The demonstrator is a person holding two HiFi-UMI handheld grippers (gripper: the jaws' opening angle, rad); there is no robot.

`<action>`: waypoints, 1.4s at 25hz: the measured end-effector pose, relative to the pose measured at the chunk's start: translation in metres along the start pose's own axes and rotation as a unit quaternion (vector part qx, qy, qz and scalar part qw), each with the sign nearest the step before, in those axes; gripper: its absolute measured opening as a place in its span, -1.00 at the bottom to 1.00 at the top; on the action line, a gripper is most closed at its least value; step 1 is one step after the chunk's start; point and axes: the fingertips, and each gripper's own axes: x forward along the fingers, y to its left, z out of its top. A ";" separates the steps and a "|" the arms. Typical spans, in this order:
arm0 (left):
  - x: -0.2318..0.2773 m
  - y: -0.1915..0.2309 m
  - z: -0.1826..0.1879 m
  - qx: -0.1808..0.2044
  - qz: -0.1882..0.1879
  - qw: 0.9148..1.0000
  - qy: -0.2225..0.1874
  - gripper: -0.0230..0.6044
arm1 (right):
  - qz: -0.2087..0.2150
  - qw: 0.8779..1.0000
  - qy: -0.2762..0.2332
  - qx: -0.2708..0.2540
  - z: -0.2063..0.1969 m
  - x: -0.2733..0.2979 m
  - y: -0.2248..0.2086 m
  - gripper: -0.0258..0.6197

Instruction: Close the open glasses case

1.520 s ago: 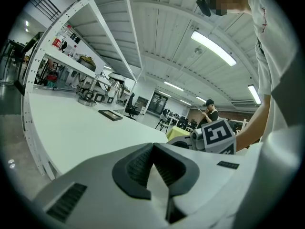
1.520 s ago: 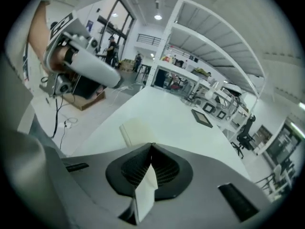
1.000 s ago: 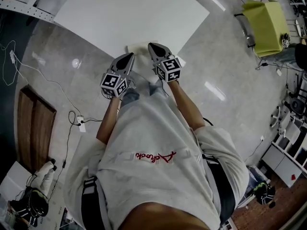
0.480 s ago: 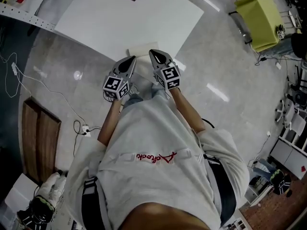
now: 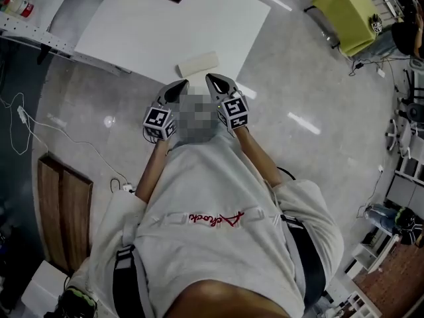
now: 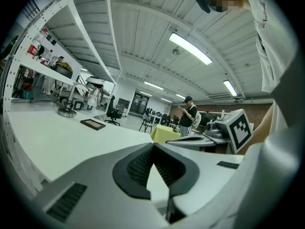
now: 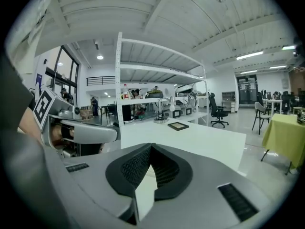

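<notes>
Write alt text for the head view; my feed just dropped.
A cream glasses case lies untouched near the edge of a white table. A person in a white shirt holds the left claw and right claw, both shut and empty, side by side just short of it.

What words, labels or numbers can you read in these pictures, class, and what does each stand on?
Red script on the person's white shirt: upside down, not legible.
Square black-and-white markers on the left gripper and right gripper: patterns, no words.
Labels on the small bottles at top left: too small.
Nothing can be quoted with confidence.
</notes>
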 end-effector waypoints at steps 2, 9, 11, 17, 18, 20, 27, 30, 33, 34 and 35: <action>-0.003 -0.004 0.000 0.005 -0.007 1.000 0.000 -0.85 | -0.008 1.000 -0.007 0.000 0.004 -0.008 0.004 -0.86; -0.005 -0.022 0.007 0.018 -0.015 1.000 -0.010 -0.85 | -0.022 1.000 -0.022 0.001 0.008 -0.032 0.008 -0.87; -0.005 -0.029 0.008 0.021 -0.017 1.000 -0.012 -0.85 | -0.024 0.999 -0.024 -0.003 0.009 -0.038 0.008 -0.87; -0.012 -0.058 0.004 0.025 -0.009 1.000 -0.015 -0.85 | -0.015 0.999 -0.033 -0.020 0.014 -0.068 0.013 -0.87; -0.014 -0.066 0.002 0.026 -0.008 1.000 -0.014 -0.85 | -0.015 0.999 -0.033 -0.022 0.013 -0.075 0.012 -0.87; -0.022 -0.079 -0.004 0.028 -0.004 1.000 -0.014 -0.85 | -0.015 0.999 -0.032 -0.022 0.008 -0.089 0.016 -0.87; -0.045 -0.100 -0.018 0.028 0.012 0.999 -0.017 -0.85 | -0.013 0.999 -0.036 -0.016 -0.004 -0.118 0.028 -0.87; -0.053 -0.117 -0.019 0.032 0.012 0.999 -0.020 -0.85 | -0.012 0.999 -0.037 -0.015 -0.008 -0.135 0.035 -0.87; -0.061 -0.136 -0.024 0.031 0.009 0.999 -0.022 -0.85 | -0.012 0.999 -0.038 -0.017 -0.012 -0.154 0.042 -0.87; -0.063 -0.142 -0.026 0.033 0.007 0.999 -0.022 -0.85 | -0.013 0.999 -0.039 -0.017 -0.013 -0.159 0.044 -0.87; -0.064 -0.147 -0.028 0.035 0.005 0.999 -0.021 -0.85 | -0.014 0.999 -0.039 -0.016 -0.015 -0.163 0.045 -0.87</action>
